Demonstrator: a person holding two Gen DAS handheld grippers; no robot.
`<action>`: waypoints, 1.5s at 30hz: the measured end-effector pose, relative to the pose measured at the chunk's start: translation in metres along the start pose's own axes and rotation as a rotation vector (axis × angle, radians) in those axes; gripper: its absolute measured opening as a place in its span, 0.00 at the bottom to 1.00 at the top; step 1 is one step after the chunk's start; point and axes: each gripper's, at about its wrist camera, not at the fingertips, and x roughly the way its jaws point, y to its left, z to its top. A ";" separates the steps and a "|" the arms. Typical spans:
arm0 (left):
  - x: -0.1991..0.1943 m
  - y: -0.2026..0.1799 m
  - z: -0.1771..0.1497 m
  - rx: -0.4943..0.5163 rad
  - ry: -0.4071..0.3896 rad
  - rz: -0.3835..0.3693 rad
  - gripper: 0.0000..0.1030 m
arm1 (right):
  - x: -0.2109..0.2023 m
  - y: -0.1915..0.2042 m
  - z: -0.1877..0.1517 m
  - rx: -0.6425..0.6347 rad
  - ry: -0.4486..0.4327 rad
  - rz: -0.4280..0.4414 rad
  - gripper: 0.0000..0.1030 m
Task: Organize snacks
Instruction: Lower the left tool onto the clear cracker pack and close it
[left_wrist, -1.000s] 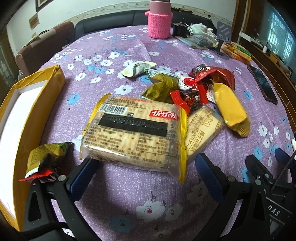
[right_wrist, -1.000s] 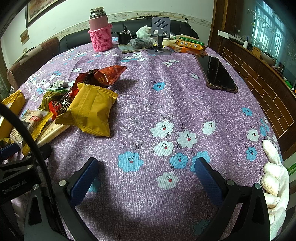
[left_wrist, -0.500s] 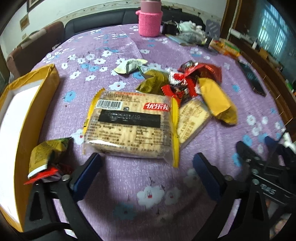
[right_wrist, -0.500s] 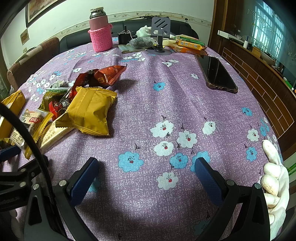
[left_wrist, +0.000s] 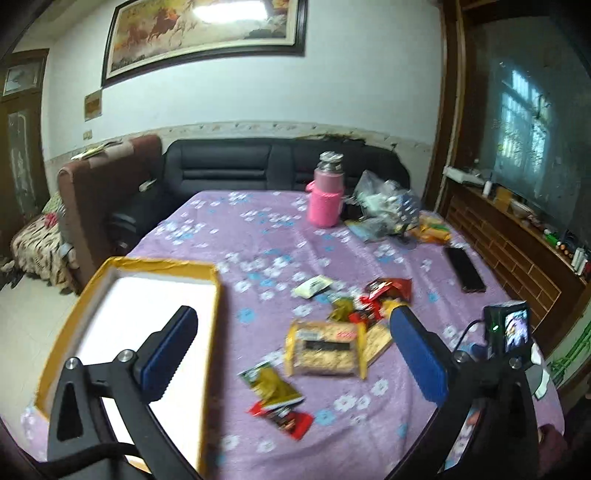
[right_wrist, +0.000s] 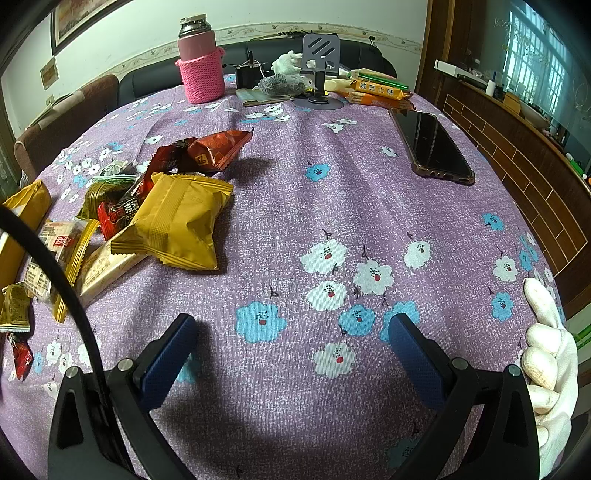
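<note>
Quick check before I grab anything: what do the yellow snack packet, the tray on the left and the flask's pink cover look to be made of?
Yellow snack packet: glossy plastic film, judging by its crimped, serrated seams and creases.
Tray: probably cardboard, yellow walls, matte white inside; too blurred to be sure.
Pink cover: knitted yarn, visible stitch texture.

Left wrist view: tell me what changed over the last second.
The left gripper rose and tilted up, away from the cracker pack, jaws open and empty after a brief dip narrower. The snacks, the yellow box and the right gripper stayed put.
</note>
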 end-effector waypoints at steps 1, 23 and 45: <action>0.001 0.003 -0.001 -0.002 0.014 0.003 1.00 | 0.000 0.000 0.000 -0.006 0.001 0.004 1.00; 0.017 0.033 -0.039 -0.060 0.097 -0.104 1.00 | -0.028 0.012 0.033 0.029 -0.009 0.219 0.89; 0.149 -0.013 -0.022 -0.052 0.392 -0.227 1.00 | 0.020 0.014 0.049 0.153 -0.020 0.373 0.43</action>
